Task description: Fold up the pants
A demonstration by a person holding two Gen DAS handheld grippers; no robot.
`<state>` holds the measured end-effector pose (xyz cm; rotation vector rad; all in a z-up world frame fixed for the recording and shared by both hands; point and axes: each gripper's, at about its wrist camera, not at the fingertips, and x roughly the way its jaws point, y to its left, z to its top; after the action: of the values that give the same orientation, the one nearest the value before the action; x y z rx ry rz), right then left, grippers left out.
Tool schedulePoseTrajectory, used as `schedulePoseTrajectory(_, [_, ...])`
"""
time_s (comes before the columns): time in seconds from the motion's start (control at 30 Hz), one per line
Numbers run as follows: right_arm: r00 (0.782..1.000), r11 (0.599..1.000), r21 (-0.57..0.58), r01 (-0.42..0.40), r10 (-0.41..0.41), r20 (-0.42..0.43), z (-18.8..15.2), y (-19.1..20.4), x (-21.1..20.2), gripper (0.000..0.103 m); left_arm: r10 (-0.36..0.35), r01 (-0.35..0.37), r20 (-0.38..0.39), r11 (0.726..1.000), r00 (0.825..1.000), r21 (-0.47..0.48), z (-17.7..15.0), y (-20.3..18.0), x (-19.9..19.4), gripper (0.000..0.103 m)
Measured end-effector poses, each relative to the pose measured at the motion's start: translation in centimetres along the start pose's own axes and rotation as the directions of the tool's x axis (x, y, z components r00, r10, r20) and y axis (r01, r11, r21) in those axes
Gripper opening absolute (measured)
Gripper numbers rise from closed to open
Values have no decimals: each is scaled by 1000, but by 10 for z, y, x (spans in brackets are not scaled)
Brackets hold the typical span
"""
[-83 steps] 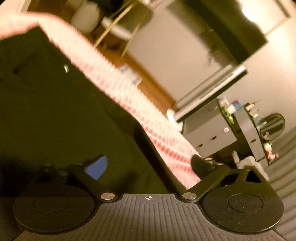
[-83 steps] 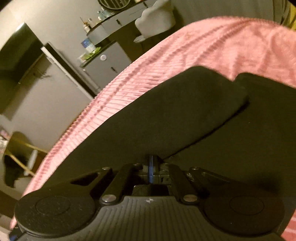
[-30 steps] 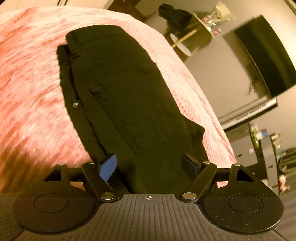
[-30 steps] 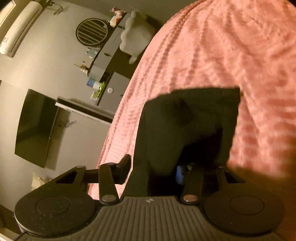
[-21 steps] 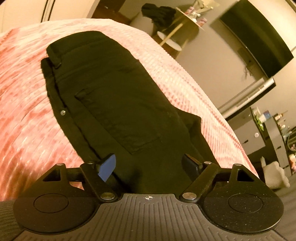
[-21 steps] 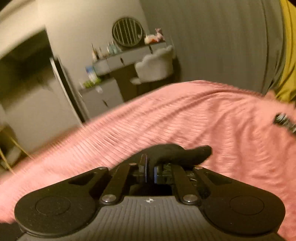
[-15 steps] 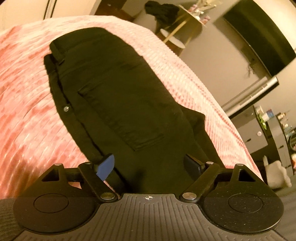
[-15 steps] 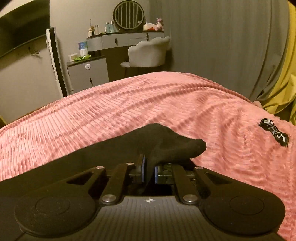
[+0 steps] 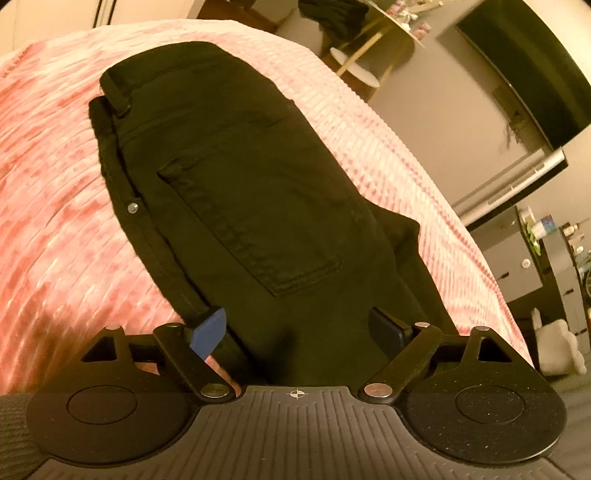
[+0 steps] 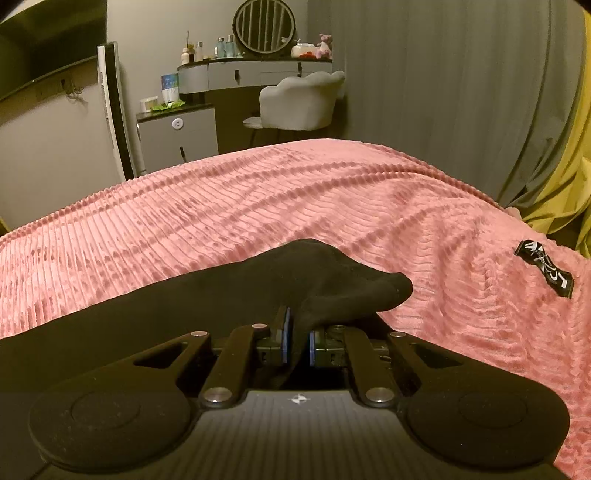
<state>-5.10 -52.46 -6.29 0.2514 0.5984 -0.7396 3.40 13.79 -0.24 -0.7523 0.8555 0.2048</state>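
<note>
Black pants [image 9: 236, 192] lie on a pink ribbed bedspread [image 9: 48, 229], folded lengthwise with a back pocket up and the waistband at the far end. My left gripper [image 9: 299, 325] is open, its jaws wide apart above the pants' thigh part, holding nothing. In the right wrist view my right gripper [image 10: 298, 339] is shut on the hem end of the pants leg [image 10: 332, 280], lifted slightly off the bedspread [image 10: 258, 199].
A black label [image 10: 546, 269] lies on the bedspread at the right. Beyond the bed stand a vanity with a round mirror [image 10: 264, 26], a grey chair [image 10: 303, 99], a small cabinet [image 10: 177, 136] and a side table [image 9: 369, 48]. Yellow cloth [image 10: 565, 177] hangs at the right.
My right gripper closed on the leg end and swung down low over the bed with it. My left gripper stayed open above the pants, shifting only slightly.
</note>
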Motion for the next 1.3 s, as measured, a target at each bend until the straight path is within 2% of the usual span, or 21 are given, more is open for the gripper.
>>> schedulePoseTrajectory(0.17, [1000, 1000, -25, 19, -19, -3, 1, 3, 0, 7, -2, 1, -12, 1000, 1000, -3, 1, 0, 3, 89])
schedulePoseTrajectory(0.23, [997, 996, -59, 72, -73, -10, 0, 7, 3, 16, 1, -1, -16, 1000, 1000, -4, 2, 0, 4, 90])
schedulePoseTrajectory(0.27, [990, 987, -88, 137, -139, -22, -1, 9, 7, 36, 3, -3, -17, 1000, 1000, -3, 3, 0, 5, 90])
schedulePoseTrajectory(0.3, [970, 965, -125, 231, -238, -41, -2, 12, 12, 63, 6, -6, -18, 1000, 1000, -1, 3, -2, 5, 90])
schedulePoseTrajectory(0.33, [949, 942, -147, 302, -312, -45, -3, 12, 14, 68, 11, -11, -17, 1000, 1000, 4, 3, -3, 5, 91])
schedulePoseTrajectory(0.37, [944, 936, -145, 320, -328, -32, -4, 8, 10, 68, 20, -19, -12, 1000, 1000, 13, 3, -4, 5, 92])
schedulePoseTrajectory(0.43, [972, 969, -83, 232, -235, -24, -3, -2, -5, 68, 39, -39, 6, 998, 999, 54, 2, -9, 5, 93])
schedulePoseTrajectory(0.5, [989, 990, -22, 142, -143, -33, -4, -5, -20, 68, 59, -61, 17, 993, 998, 103, -1, -16, 7, 93])
schedulePoseTrajectory(0.6, [999, 1000, -16, -2, 2, -39, -8, 11, -43, 68, 100, -105, 34, 976, 994, 189, -6, -29, 11, 93])
schedulePoseTrajectory(0.67, [995, 994, -38, -98, 97, -39, -9, 32, -58, 70, 102, -108, 38, 968, 994, 228, -8, -34, 12, 93])
schedulePoseTrajectory(0.8, [961, 958, -94, -272, 266, -69, -14, 84, -77, 74, 125, -130, 37, 954, 991, 271, -11, -37, 13, 93])
schedulePoseTrajectory(0.97, [878, 868, -166, -468, 435, -201, -33, 159, -88, 75, 157, -156, 18, 955, 987, 254, -8, -33, 14, 93])
schedulePoseTrajectory(1.03, [853, 837, -205, -508, 456, -253, -40, 180, -89, 75, 163, -164, 28, 951, 986, 263, -7, -32, 14, 93])
schedulePoseTrajectory(1.13, [837, 814, -237, -531, 460, -296, -45, 199, -89, 77, 176, -177, 31, 947, 984, 269, -4, -32, 16, 93])
schedulePoseTrajectory(1.23, [834, 833, -206, -514, 429, -348, -50, 198, -78, 79, 180, -180, 24, 947, 983, 265, -1, -28, 19, 93])
schedulePoseTrajectory(1.3, [820, 853, -145, -502, 415, -395, -51, 192, -66, 79, 197, -195, 20, 943, 980, 268, -2, -27, 21, 93])
